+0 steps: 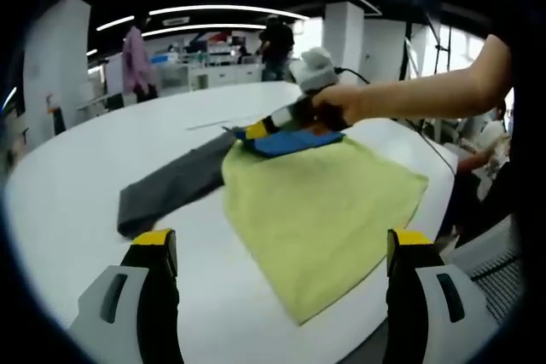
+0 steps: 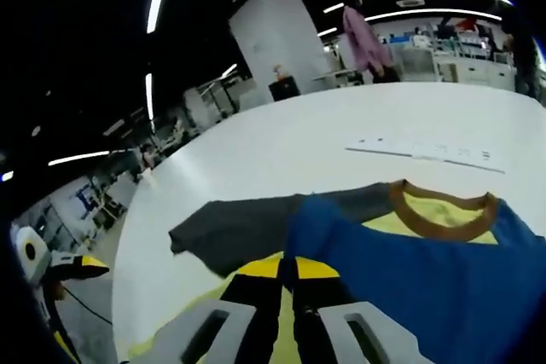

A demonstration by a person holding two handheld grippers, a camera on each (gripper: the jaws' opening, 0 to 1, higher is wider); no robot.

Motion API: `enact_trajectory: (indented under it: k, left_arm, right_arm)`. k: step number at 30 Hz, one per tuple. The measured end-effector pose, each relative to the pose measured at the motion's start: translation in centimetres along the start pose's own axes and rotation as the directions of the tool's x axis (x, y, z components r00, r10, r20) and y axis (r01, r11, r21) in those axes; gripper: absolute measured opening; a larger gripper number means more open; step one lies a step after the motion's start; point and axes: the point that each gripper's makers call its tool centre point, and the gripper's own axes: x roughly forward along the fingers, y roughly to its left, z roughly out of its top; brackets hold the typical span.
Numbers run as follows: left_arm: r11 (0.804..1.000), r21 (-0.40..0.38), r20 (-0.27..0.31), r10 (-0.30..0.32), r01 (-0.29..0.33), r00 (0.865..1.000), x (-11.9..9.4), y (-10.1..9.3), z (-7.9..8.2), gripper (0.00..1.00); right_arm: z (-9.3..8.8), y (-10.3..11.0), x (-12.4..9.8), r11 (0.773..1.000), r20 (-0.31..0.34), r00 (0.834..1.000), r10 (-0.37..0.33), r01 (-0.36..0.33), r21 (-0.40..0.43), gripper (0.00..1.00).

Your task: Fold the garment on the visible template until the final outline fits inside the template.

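Shirt (image 1: 320,202), yellow-green, blue and grey, on white table (image 1: 102,155); right gripper (image 2: 288,272) fingers clenched on its edge; left gripper (image 1: 281,249) fingers released above.

A wide white table (image 1: 77,176) curves through a dim hall. Long ceiling light strips (image 1: 213,13) glow overhead. White pillars (image 2: 281,40) and cluttered desks (image 1: 205,70) stand behind

no legible text, labels or numbers anywhere.
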Motion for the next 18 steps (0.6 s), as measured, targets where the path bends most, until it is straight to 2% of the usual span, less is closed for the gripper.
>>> enact_trajectory:
  k: [8,11,15,18]
  left_arm:
    - [1.000,0.001,0.002,0.005,-0.005,1.000,0.0,0.0,0.0,0.99]
    - [1.000,0.004,0.000,0.008,-0.008,1.000,-0.1,0.1,-0.1,0.99]
    - [1.000,0.007,-0.002,0.012,-0.012,1.000,-0.1,0.1,-0.2,0.99]
    - [1.000,0.010,-0.003,0.013,-0.013,1.000,-0.1,0.1,-0.2,0.99]
  right_arm:
    - [-0.7,0.7,0.2,1.000,-0.033,0.999,0.017,-0.018,-0.017,0.00]
    - [-0.8,0.4,0.0,0.999,-0.040,0.999,0.005,-0.007,-0.039,0.05]
    - [-0.4,-0.5,-0.5,0.995,-0.042,0.998,-0.045,0.041,-0.090,0.28]
    - [-0.3,-1.0,-1.0,0.991,-0.046,0.997,-0.066,0.061,-0.116,0.37]
